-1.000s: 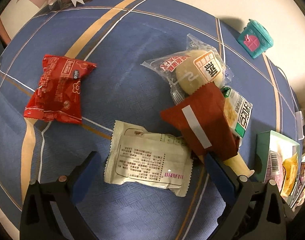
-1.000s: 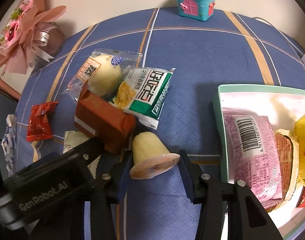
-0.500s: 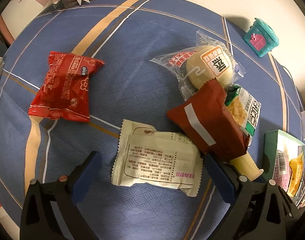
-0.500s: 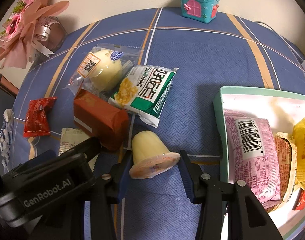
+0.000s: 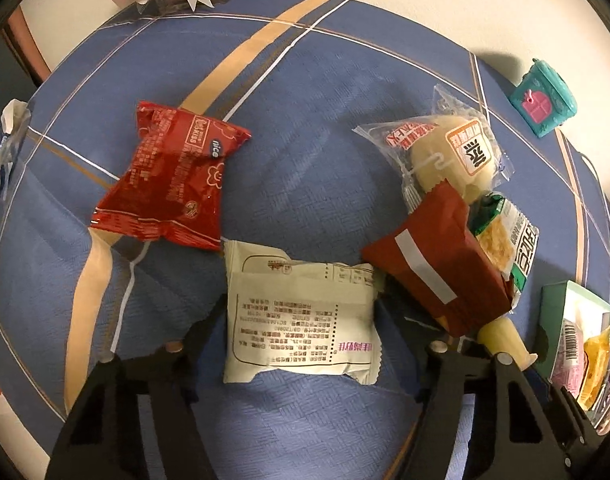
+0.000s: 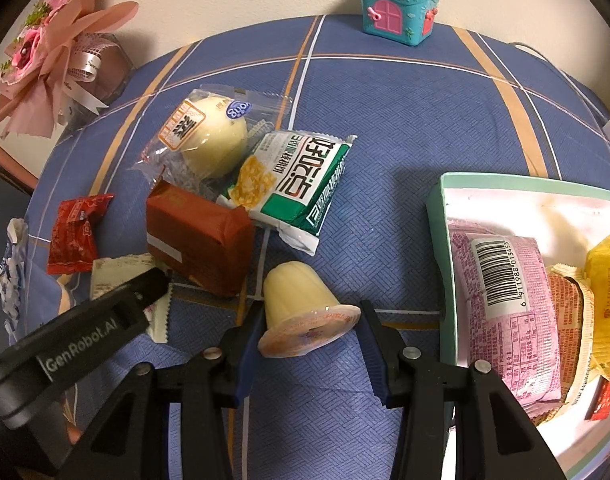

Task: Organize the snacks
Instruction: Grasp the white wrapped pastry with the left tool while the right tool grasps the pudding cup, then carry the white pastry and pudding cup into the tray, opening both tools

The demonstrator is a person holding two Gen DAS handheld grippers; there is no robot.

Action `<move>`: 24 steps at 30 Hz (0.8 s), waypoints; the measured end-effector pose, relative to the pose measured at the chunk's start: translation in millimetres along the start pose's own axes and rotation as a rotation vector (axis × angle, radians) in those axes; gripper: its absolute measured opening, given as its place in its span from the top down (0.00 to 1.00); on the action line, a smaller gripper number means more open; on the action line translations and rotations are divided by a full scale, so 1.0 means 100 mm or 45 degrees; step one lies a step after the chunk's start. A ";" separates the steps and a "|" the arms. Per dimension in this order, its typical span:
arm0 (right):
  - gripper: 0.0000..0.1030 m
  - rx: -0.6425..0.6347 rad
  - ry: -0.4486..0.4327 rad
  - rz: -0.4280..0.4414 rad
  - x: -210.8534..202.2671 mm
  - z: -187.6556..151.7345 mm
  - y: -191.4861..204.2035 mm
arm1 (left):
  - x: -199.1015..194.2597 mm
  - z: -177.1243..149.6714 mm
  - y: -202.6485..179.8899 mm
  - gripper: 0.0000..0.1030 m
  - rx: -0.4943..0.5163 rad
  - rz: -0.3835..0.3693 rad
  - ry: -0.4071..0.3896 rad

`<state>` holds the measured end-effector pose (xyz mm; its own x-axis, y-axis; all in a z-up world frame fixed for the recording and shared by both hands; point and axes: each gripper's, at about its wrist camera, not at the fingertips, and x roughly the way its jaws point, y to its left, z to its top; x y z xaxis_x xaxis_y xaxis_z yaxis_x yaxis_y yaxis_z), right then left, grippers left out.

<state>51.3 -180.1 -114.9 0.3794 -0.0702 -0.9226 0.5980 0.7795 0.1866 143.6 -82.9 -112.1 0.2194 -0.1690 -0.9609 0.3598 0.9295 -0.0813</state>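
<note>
A cream snack packet (image 5: 301,320) lies printed side up on the blue plaid cloth. My left gripper (image 5: 300,308) is closing around it, and its pads touch the packet's two side edges. My right gripper (image 6: 311,312) is shut on a pale yellow jelly cup (image 6: 301,296) that lies on its side with the foil lid toward the camera. A mint-rimmed tray (image 6: 437,240) at the right holds a pink packet (image 6: 505,304) and yellow and brown snacks. The left gripper's black body (image 6: 85,344) shows at the lower left of the right wrist view.
Loose on the cloth: a red packet (image 5: 173,180), a brown packet (image 5: 433,272), a wrapped bun (image 5: 449,156) and a green-white packet (image 6: 301,180). A teal toy house (image 6: 397,6) stands at the far edge, a pink bouquet (image 6: 45,64) at the far left.
The left jaws have closed in from wide open onto the cream packet's sides, and the gripper has shifted over it. The right gripper and the jelly cup have stayed put.
</note>
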 end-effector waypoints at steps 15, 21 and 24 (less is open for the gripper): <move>0.54 0.004 0.002 -0.011 -0.14 0.01 -0.05 | -0.21 0.10 0.01 0.55 -0.018 -0.052 -0.029; 0.54 0.003 -0.043 -0.003 -0.35 0.04 -0.08 | -0.34 0.12 0.04 0.59 -0.019 -0.047 -0.051; 0.54 0.005 -0.046 0.001 -0.39 0.03 -0.10 | -0.25 0.09 0.05 0.57 -0.032 -0.052 -0.033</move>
<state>32.3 -186.8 -80.3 0.4050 -0.0919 -0.9097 0.6005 0.7770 0.1889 147.5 -76.9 -85.9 0.2284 -0.2154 -0.9494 0.3463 0.9294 -0.1275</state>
